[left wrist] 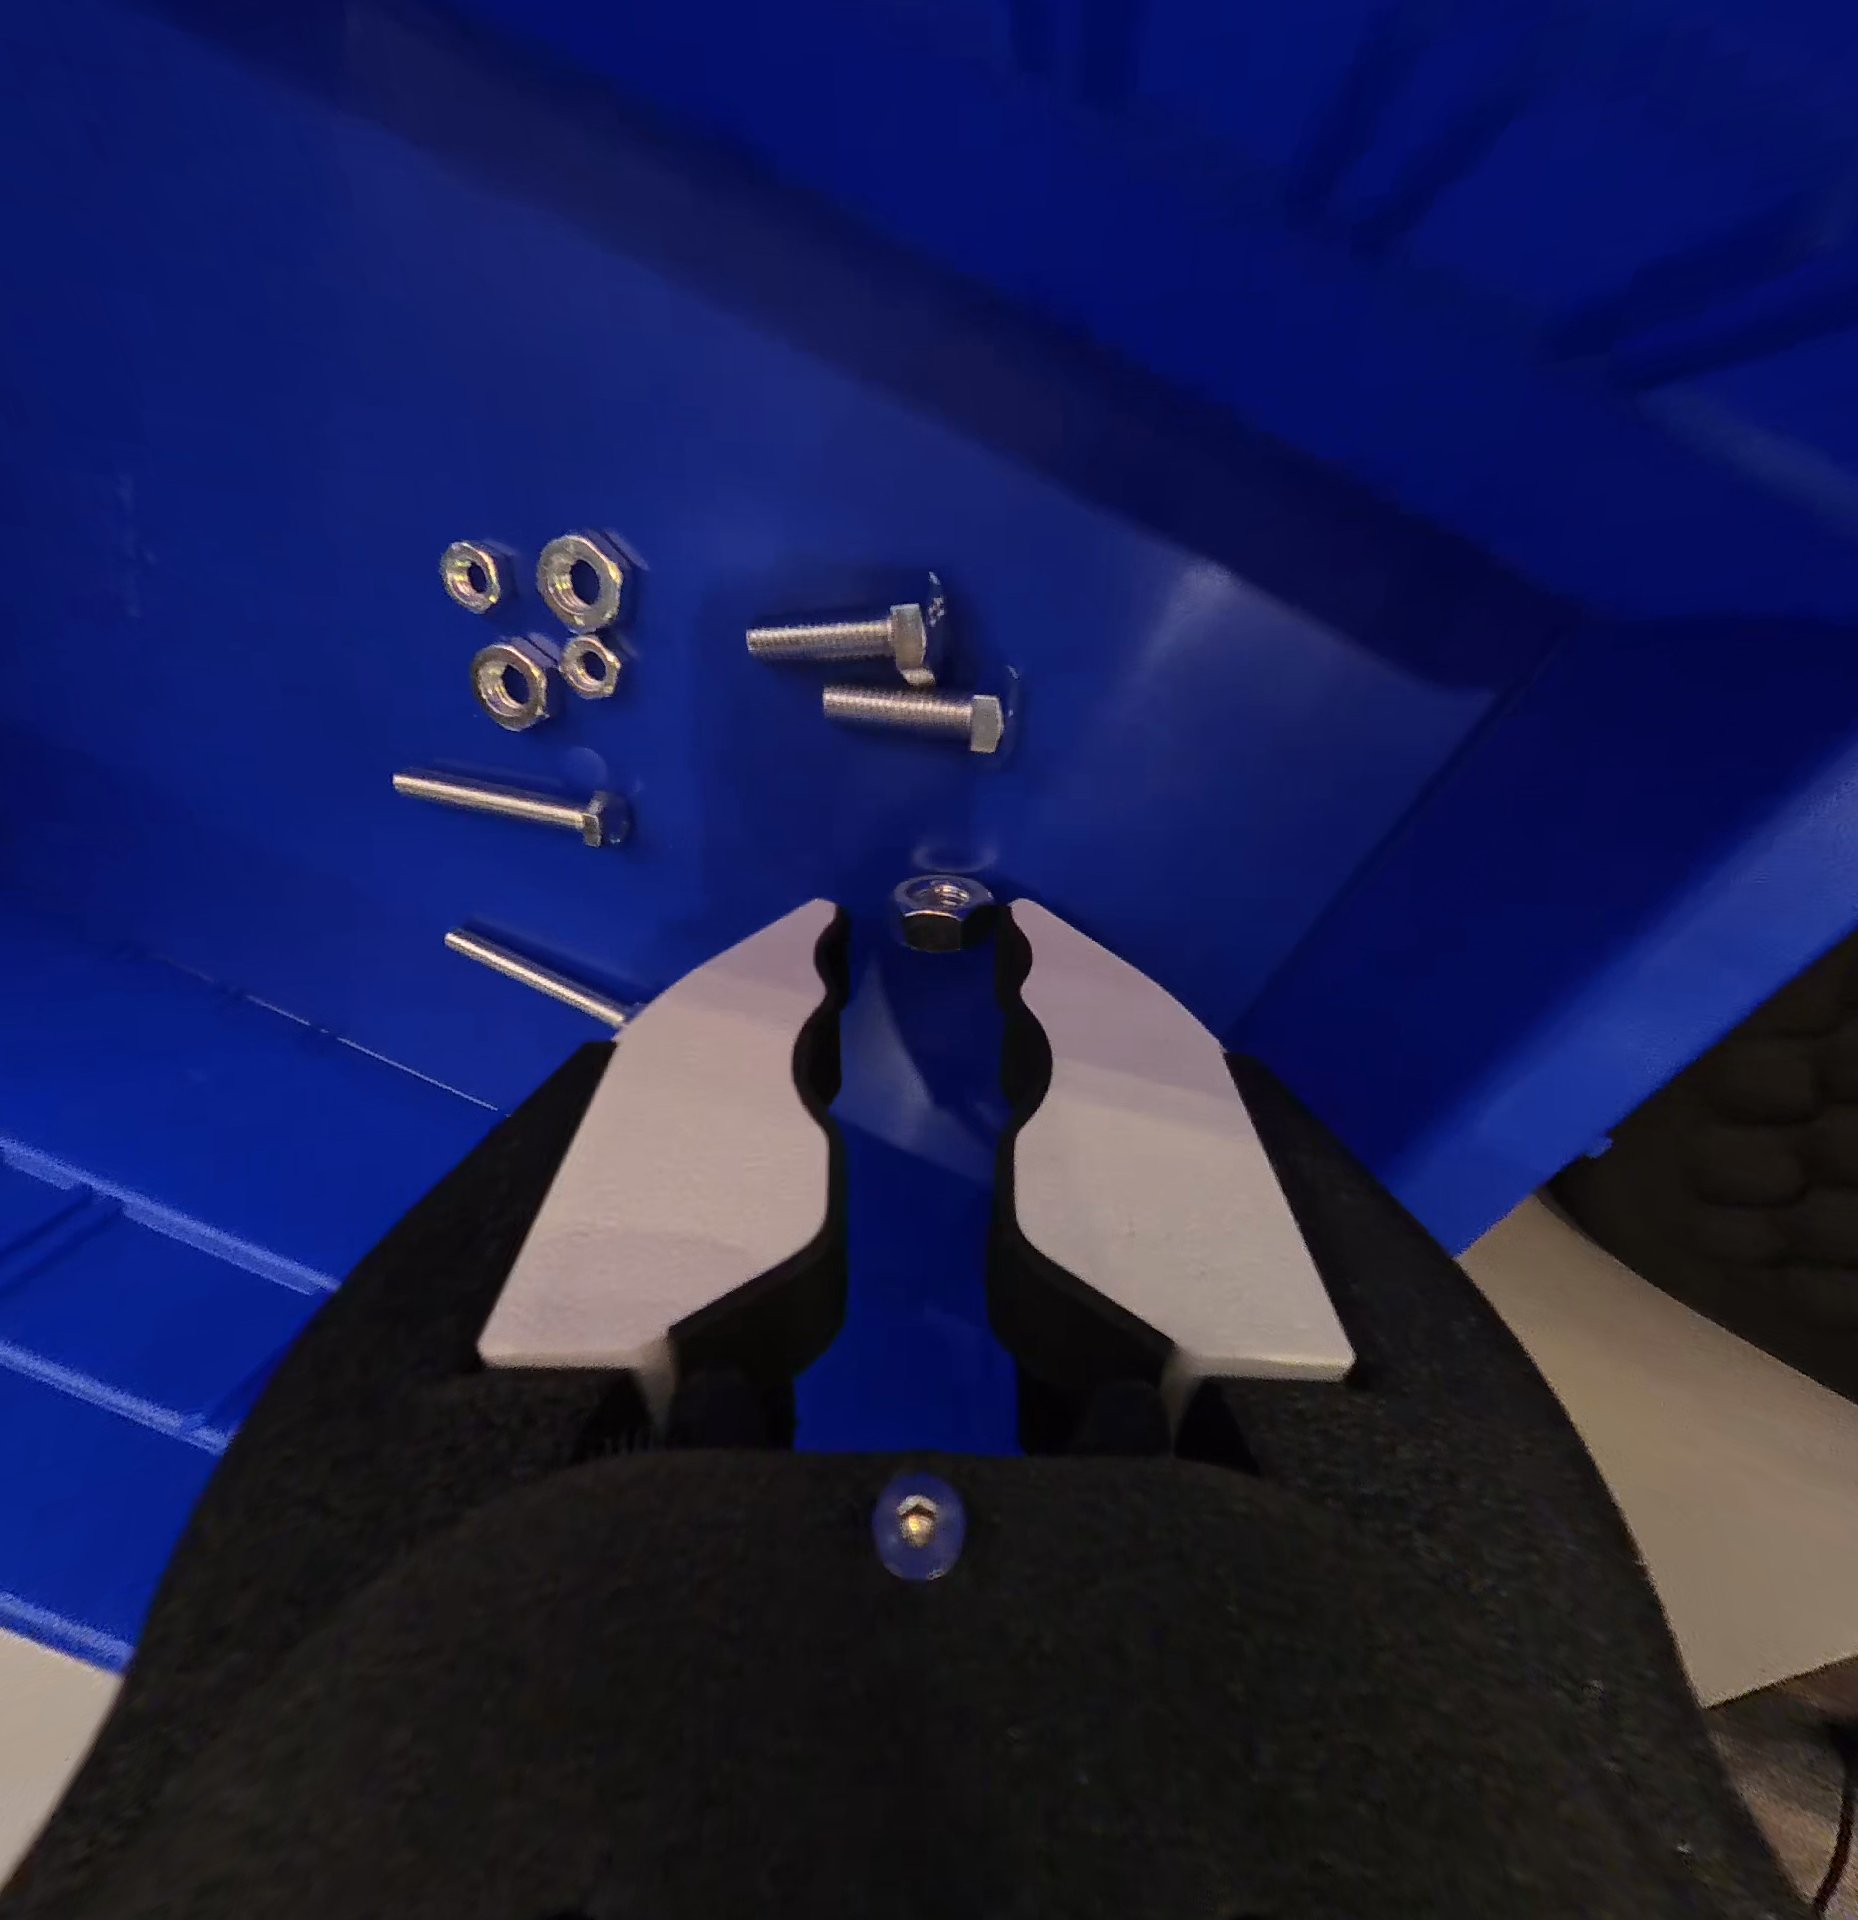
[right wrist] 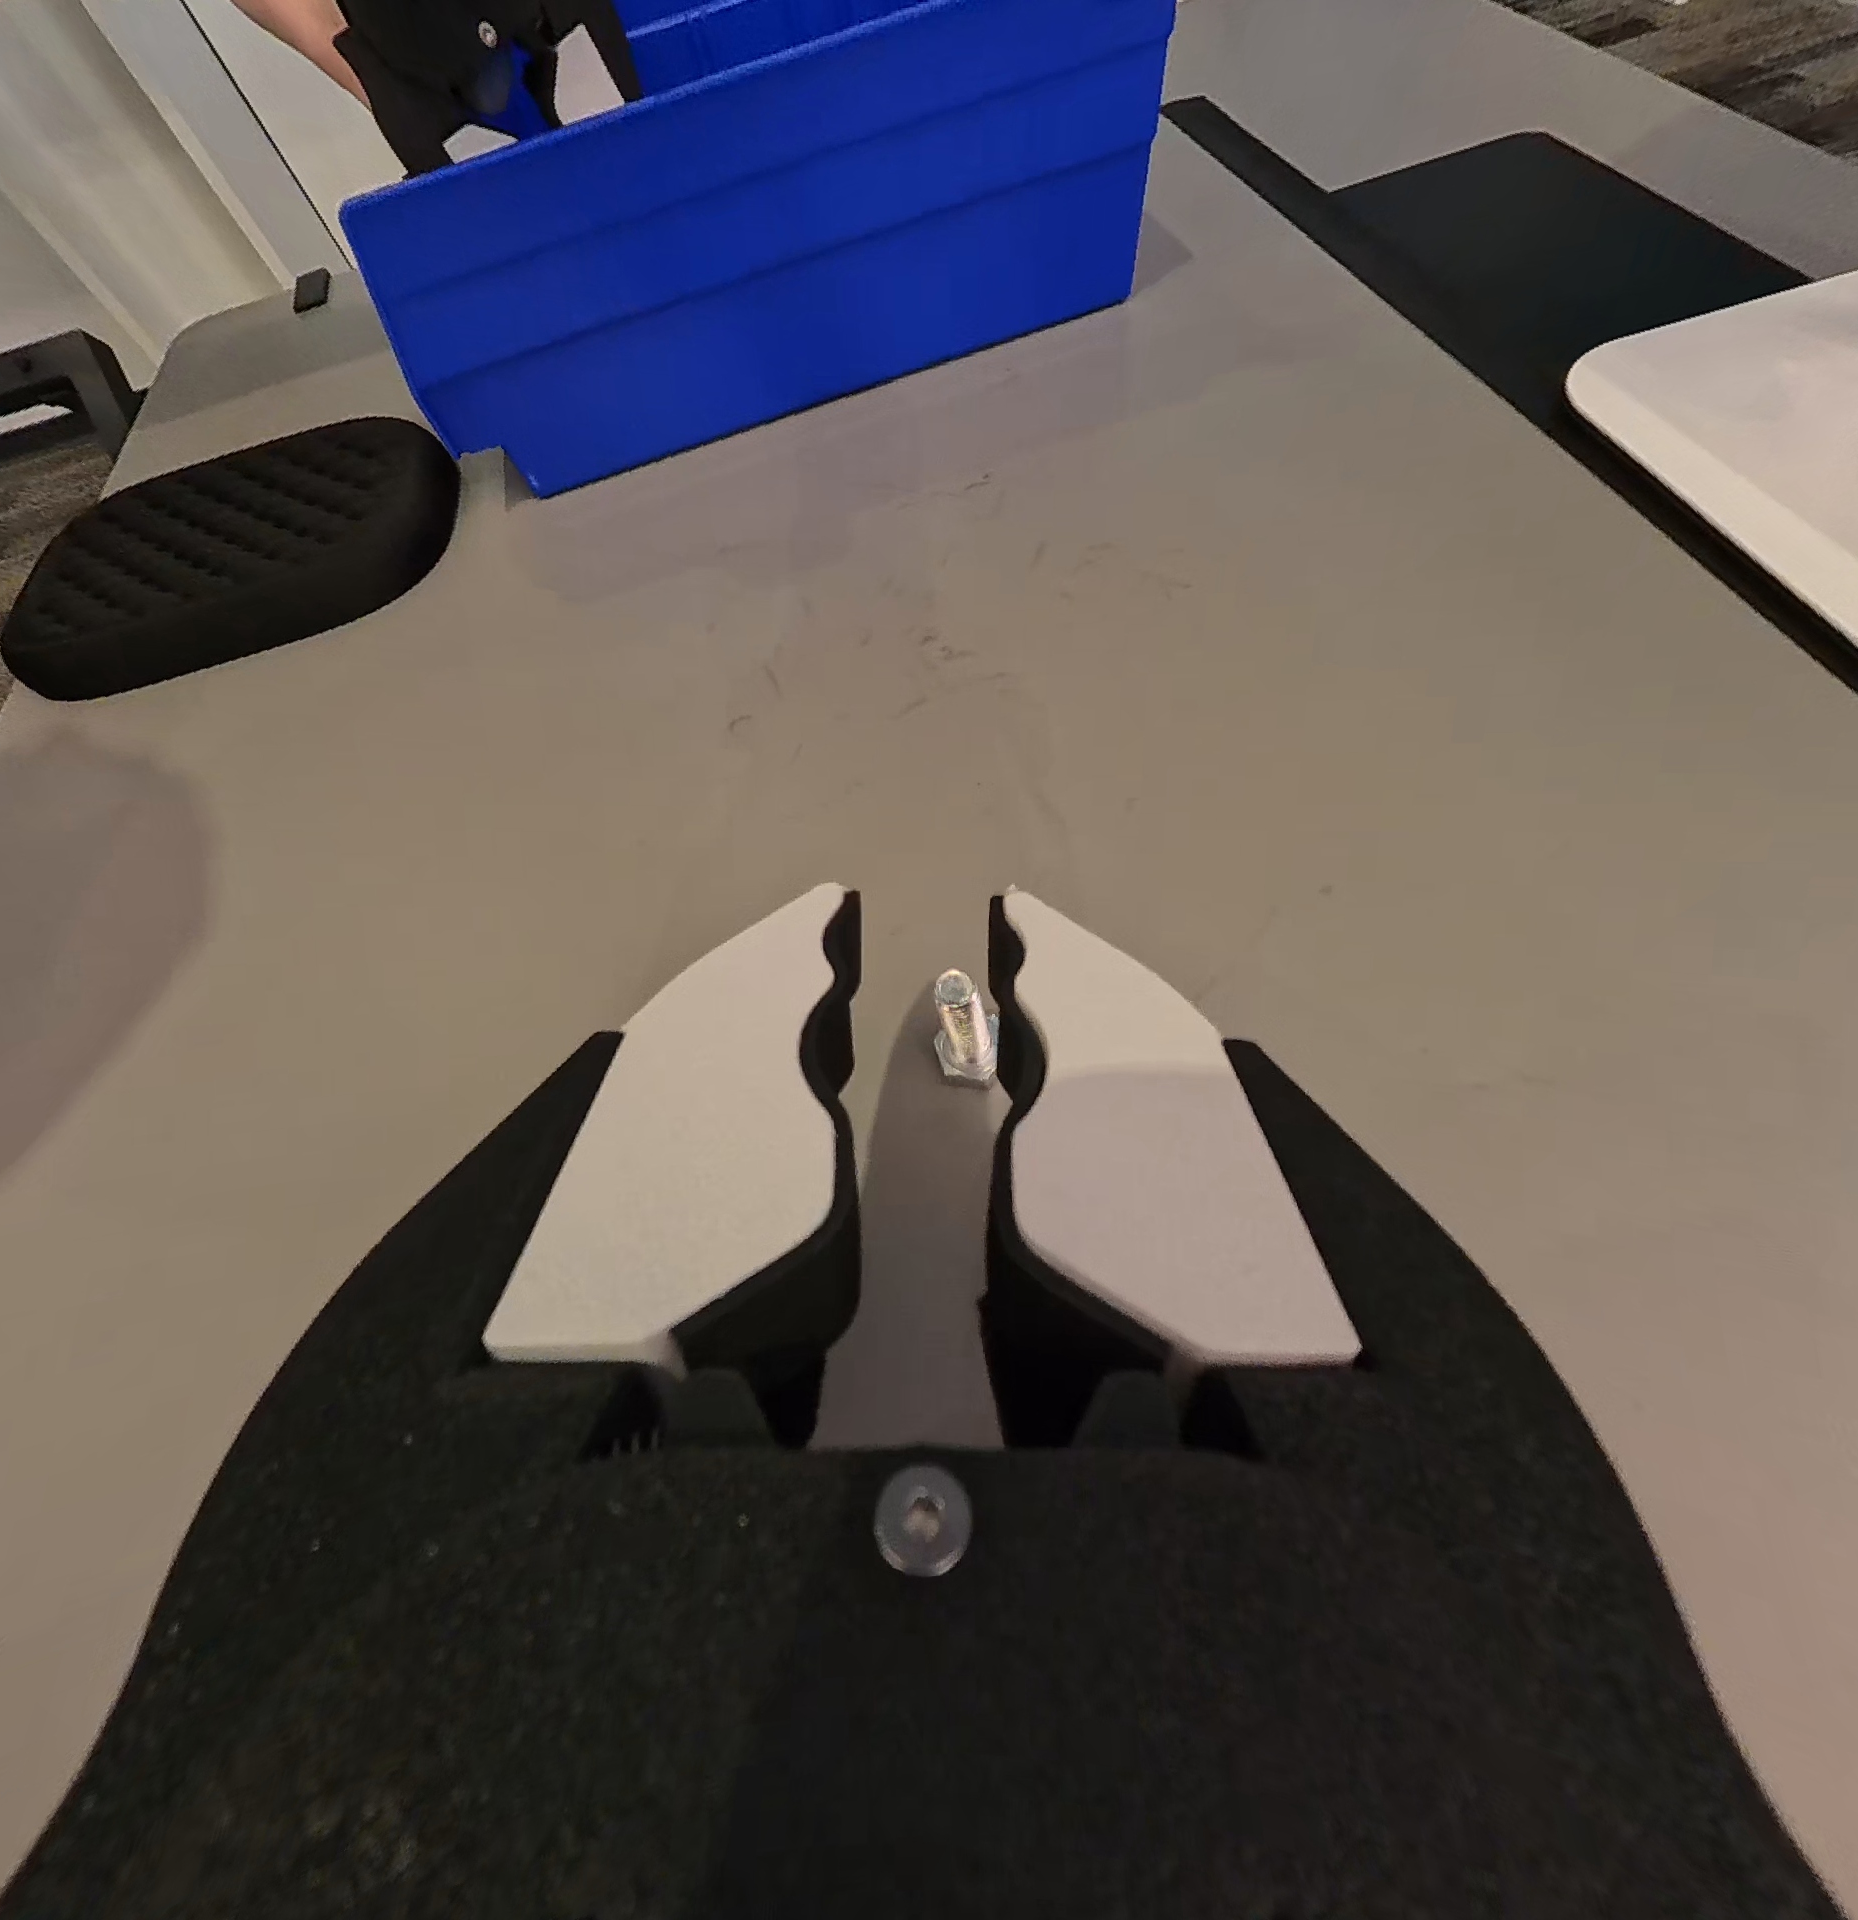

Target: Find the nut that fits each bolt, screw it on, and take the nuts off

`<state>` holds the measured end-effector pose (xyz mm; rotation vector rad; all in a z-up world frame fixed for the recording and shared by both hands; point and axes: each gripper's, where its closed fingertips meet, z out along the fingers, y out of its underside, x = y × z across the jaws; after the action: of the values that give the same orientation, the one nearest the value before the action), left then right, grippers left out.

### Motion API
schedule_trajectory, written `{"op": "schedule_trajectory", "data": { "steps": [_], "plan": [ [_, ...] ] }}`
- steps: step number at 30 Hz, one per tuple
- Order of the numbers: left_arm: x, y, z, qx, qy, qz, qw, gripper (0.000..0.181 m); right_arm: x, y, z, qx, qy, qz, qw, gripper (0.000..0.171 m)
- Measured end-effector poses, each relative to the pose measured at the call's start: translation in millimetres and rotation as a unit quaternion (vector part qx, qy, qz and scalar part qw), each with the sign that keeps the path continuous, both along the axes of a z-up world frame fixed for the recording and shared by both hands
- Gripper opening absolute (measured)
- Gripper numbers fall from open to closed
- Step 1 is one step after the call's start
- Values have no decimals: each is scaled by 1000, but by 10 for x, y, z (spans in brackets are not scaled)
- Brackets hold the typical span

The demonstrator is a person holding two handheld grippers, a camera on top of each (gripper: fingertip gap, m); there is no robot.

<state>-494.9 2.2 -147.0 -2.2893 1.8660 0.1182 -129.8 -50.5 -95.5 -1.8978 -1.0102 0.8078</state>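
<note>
At frame centre, the left gripper reaches into the blue bin, its parted fingers flanking a nut. The right gripper, also parted, straddles an upright bolt on the table.

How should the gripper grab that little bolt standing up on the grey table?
Probably best by the hex head at the bottom of the bolt, closing on two flat sides. It stands threads-up, so the right hand-held gripper, open around it, can squeeze low and level, leaving the top free for a nut.
</note>
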Motion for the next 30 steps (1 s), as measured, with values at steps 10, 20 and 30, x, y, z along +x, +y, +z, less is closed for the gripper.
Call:
{"op": "schedule_trajectory", "data": {
  "steps": [10, 20, 30],
  "plan": [
    [-3, 34, 70, 24, -19, 4, 1000, 19, 11, -6, -51, -1, -15, 0, 1000, 21],
    [1103, -145, 1983, 224, -408, 14, 885, 18, -3, 78, 305, 64, 20, -5, 998, 20],
    [2986, -717, 2608, 121, -548, -141, 816, 18, 194, -76, 1092, 139, 129, -18, 982, 18]
  ]
}}
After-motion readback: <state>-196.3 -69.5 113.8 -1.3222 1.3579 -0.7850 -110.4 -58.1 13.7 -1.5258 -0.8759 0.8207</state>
